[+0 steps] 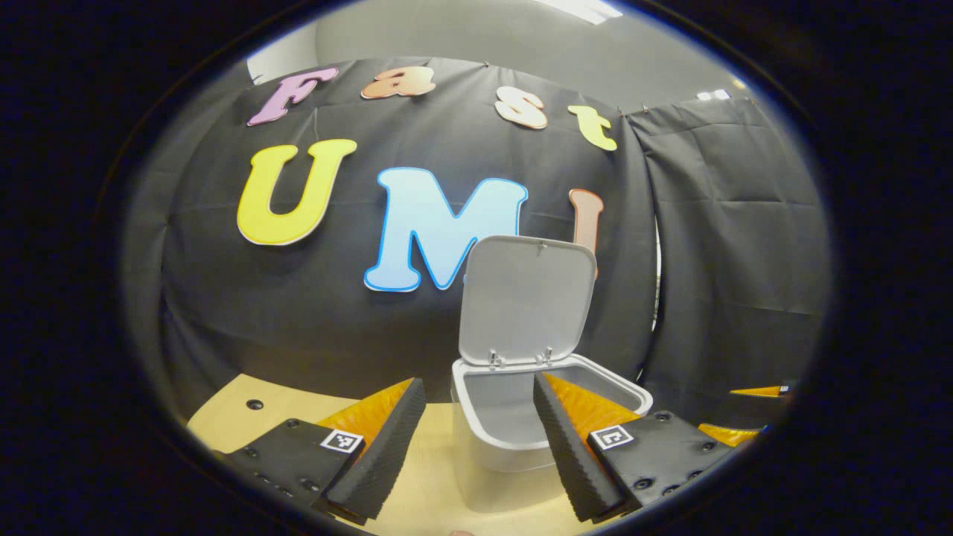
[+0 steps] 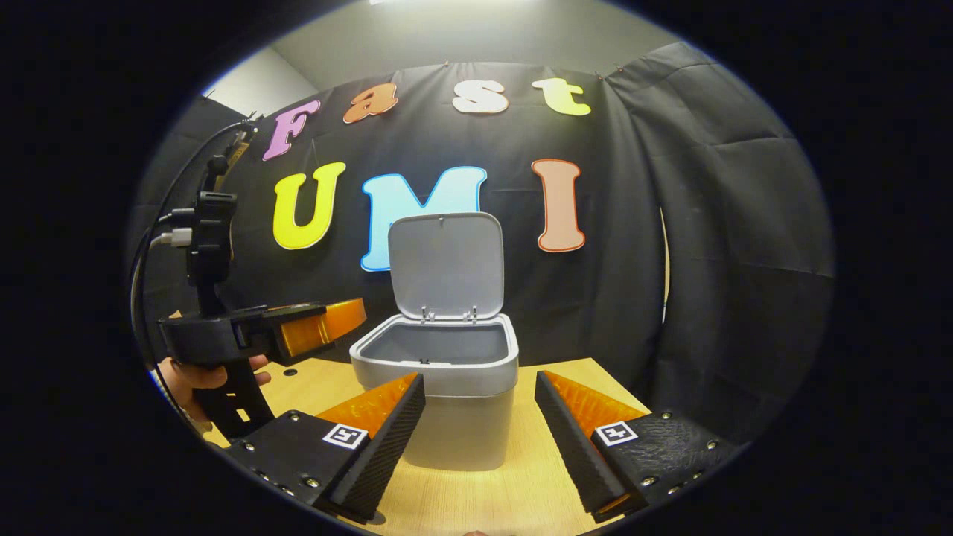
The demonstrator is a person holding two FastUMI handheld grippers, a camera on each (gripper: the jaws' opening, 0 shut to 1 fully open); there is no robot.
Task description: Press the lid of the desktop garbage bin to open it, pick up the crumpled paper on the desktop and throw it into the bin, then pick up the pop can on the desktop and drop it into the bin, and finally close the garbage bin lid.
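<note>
Tabletop (image 2: 551,476): pale wood grain, carrying the bin (image 2: 454,387), two small dark holes showing in its left part.
Bin: grey, sitting near the back edge; lid (image 2: 445,262) standing upright on its rear hinges, the inside lying open.
Wall: black cloth hanging in folds behind and to the right; a plain grey wall and a ceiling light showing above it.
Left claw (image 1: 480,439): gaping wide, gripping nothing, hovering before the bin's near rim.
Right claw (image 2: 480,439): gaping wide, gripping nothing, facing the bin.
Hand (image 2: 195,380): holding the left claw's handle at the tabletop's left edge.
</note>
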